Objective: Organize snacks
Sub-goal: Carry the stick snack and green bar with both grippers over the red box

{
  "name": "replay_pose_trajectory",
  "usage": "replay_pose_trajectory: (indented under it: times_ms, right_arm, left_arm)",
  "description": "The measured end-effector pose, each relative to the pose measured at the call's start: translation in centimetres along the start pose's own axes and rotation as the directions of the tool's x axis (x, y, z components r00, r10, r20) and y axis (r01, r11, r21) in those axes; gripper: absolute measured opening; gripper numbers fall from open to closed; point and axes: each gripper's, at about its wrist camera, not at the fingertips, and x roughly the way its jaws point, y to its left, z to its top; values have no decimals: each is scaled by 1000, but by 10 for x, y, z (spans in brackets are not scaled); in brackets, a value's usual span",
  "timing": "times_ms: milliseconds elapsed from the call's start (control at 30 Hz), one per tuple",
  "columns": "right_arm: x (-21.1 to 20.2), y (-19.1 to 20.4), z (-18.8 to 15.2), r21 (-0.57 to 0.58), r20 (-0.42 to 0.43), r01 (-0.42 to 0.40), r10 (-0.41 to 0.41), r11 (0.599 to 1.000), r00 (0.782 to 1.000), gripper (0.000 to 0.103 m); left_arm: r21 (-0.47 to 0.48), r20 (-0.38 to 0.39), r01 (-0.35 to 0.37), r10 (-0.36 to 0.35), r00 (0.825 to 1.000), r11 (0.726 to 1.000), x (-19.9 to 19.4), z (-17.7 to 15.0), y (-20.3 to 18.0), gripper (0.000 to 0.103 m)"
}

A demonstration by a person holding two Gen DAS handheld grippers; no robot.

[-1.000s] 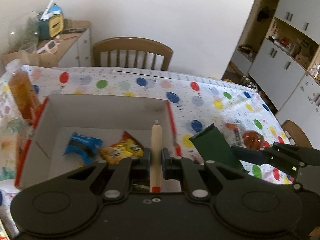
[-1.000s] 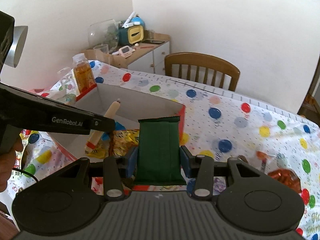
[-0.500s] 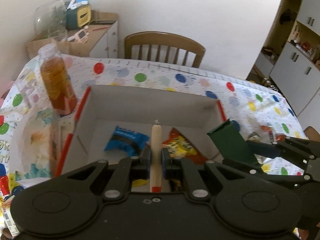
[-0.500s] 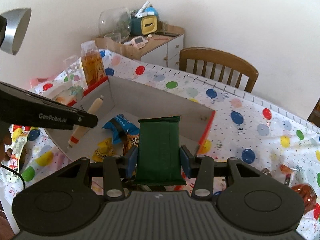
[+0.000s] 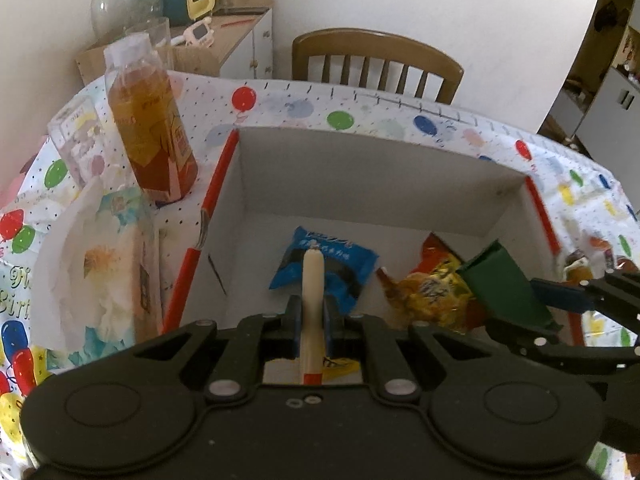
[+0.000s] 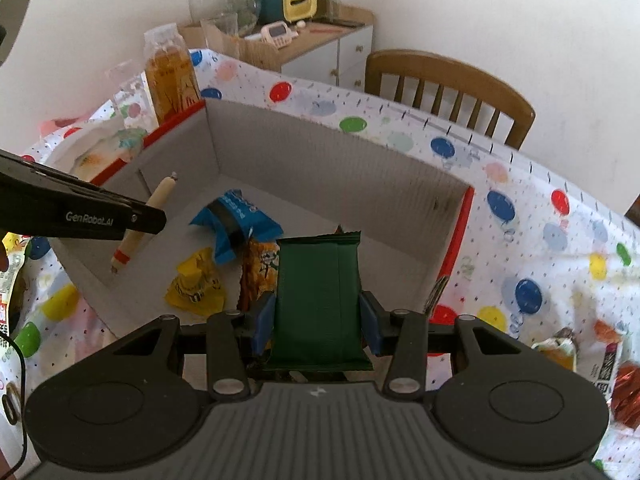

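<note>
1. The left gripper (image 5: 311,322) is clamped tight on a thin cream sausage stick (image 5: 312,300) with a red band at its near end; the stick points toward twelve o'clock over the open cardboard box (image 5: 360,168).
2. The right gripper (image 6: 316,320) has its blue pads pressed on both long edges of a dark green snack packet (image 6: 318,300), held flat and pointing to twelve o'clock above the near edge of the box.
3. In the left wrist view, the green packet and the right gripper come in from three o'clock, over the right side of the box.
4. In the right wrist view, the left gripper comes in from nine o'clock, the sausage stick slanting across the left wall of the box.
5. Inside the box lie a blue snack packet (image 6: 234,226), an orange-yellow packet (image 5: 430,288) at about four o'clock from it, and a small yellow wrapper (image 6: 196,284) nearer the camera.
6. The box sits on a table under a balloon-print tablecloth (image 6: 520,216).
7. Outside the box at ten o'clock stands a bottle of amber drink (image 5: 150,120), with a pack of tissues (image 5: 104,272) beside the left wall.
8. At four o'clock of the box in the right wrist view, more wrapped snacks (image 6: 580,356) lie on the cloth; they are too blurred to tell apart.
9. A wooden chair (image 5: 376,64) stands at twelve o'clock behind the table.
</note>
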Motion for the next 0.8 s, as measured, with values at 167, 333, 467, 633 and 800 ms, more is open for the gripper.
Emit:
replay_pose_trajectory:
  times_ms: [167,333,467,633,800]
  right_arm:
    - [5,2,-3,-4,-16,-1,1,1000,1000,44]
    - [7,1,-5,2,-18,2,-2,1000,1000,45]
    - [8,0,-5,8,-14,-1,1,1000,1000,45]
    - [6,-2,-6,17,-8,-19,19,1000,1000,46]
    - [2,-6,-8,42,8,-31,31,999,999,47]
  left_arm:
    - [9,-44,-17,17,999,1000,20,-1,3,7]
    - [32,-71,-10,12,997,999,30,-3,-2,7]
    - [47,-99,-3,7,995,999,36,-6,-8,7]
    - [56,-130,7,0,991,998,42,-9,-12,8]
    - [52,-130,6,1,991,999,40,-11,-14,16]
